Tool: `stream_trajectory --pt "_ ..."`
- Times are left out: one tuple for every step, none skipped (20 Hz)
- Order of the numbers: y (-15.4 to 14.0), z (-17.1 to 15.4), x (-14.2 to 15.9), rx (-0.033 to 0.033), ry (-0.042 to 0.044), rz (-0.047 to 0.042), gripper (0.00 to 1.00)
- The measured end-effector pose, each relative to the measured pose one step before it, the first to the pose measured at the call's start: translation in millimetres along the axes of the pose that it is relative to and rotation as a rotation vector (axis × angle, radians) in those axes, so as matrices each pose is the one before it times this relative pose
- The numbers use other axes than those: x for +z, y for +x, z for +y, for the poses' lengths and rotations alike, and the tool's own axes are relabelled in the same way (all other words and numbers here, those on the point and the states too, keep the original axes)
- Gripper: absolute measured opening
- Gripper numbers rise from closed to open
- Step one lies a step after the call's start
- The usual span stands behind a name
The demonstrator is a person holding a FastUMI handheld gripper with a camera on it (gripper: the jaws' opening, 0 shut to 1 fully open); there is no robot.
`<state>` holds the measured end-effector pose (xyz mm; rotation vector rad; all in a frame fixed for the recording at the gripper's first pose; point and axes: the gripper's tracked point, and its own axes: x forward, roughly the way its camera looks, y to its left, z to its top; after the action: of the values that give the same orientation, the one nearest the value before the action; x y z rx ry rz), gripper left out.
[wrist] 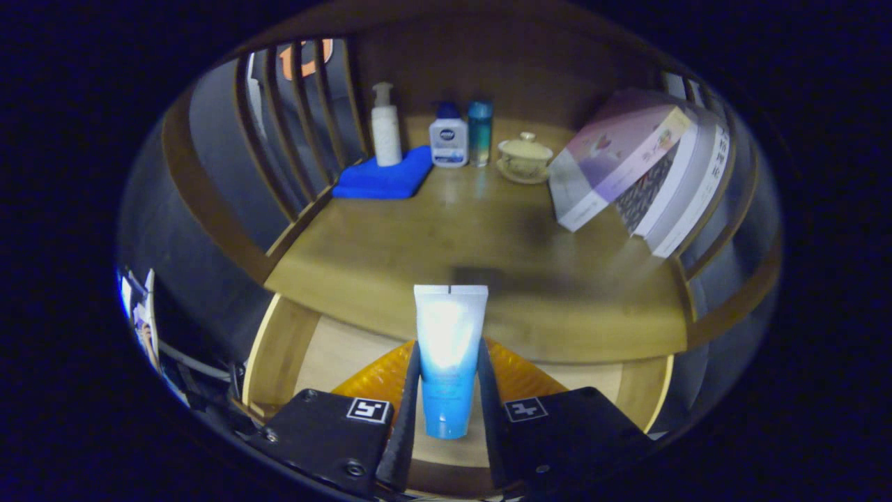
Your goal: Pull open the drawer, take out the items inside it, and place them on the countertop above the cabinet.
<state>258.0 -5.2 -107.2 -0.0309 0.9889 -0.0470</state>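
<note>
A blue and white squeeze tube (448, 359) stands upright between my two fingers, its crimped end up and its cap end down. My gripper (447, 390) is shut on the tube and holds it above the open drawer (279, 348), level with the countertop's front edge. An orange textured item (516, 373) lies in the drawer right behind the tube, partly hidden by my fingers. The wooden countertop (481, 258) stretches out just beyond the tube.
At the back of the countertop stand a white pump bottle (385, 129) on a folded blue cloth (385, 178), a small white bottle (448, 139), a teal bottle (480, 131) and a lidded cup on a saucer (524, 157). Leaning books (637, 171) fill the right side. Wooden slats (293, 125) fence the left.
</note>
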Motion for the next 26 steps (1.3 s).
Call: stream_trajectory --pt "2.73 -1.81 11.74 -0.01721 0.00911 -0.02028 0.46" --pt "2.59 -2.47 11.81 -0.01723 0.00806 -0.01539 0.46" --pt "2.80 -0.99 9.24 -0.01267 0.00056 -0.01269 0.46" --pt "3.24 -0.18 9.30 -0.01621 -0.00090 -0.01352 0.46" --pt "7.24 -2.58 5.65 -0.02867 -0.02627 0.00065 0.46" --pt "3.38 -7.75 3.50 -0.02916 -0.01692 0.00590 0.46" --pt "7.26 2.68 3.10 -0.01095 -0.00618 0.00052 0.46" --pt "4.78 -0.12 0.10 -0.01006 0.00877 0.00187 0.46" --pt "6.64 0.16 0.03 -0.00629 0.00830 -0.00018 0.46" --pt "7.16 1.59 -0.38 0.00138 0.01488 -0.00084 0.46" --pt "4.52 0.95 -2.92 0.00017 0.01332 0.00627 0.46" --pt "5.70 -0.96 -0.68 -0.00727 0.01407 -0.00017 0.46" --pt "3.55 -0.76 -1.28 -0.00475 0.01039 0.00458 0.46" --pt "5.04 -1.12 -0.28 -0.00980 0.01219 -0.00412 0.46" --pt "4.94 -1.19 -0.11 -0.00830 -0.00105 -0.00527 0.48" --pt "1.68 1.60 -1.34 0.00019 -0.00825 -0.00413 0.50" --pt "2.01 1.93 -2.47 -0.00695 -0.01330 0.00200 0.51" --pt "0.31 -0.73 -3.04 -0.01215 -0.01538 0.00171 0.52" --pt "-3.47 0.91 1.00 -0.00557 -0.01430 -0.00525 0.52" --pt "-3.98 1.73 -0.61 -0.00119 -0.00211 -0.00374 0.53" --pt "-5.34 2.60 -0.55 0.00827 0.00470 -0.00158 0.54" --pt "-6.22 2.97 0.79 0.01062 0.00147 -0.00532 0.54" --pt "-7.02 0.93 0.64 0.01139 -0.00388 -0.00837 0.55" --pt "-8.20 1.05 0.84 0.00406 -0.00114 -0.00786 0.56" --pt "-7.86 0.97 0.82 0.00694 -0.00200 -0.01301 0.56" --pt "-8.78 1.86 1.65 0.01145 -0.00582 -0.01101 0.56"
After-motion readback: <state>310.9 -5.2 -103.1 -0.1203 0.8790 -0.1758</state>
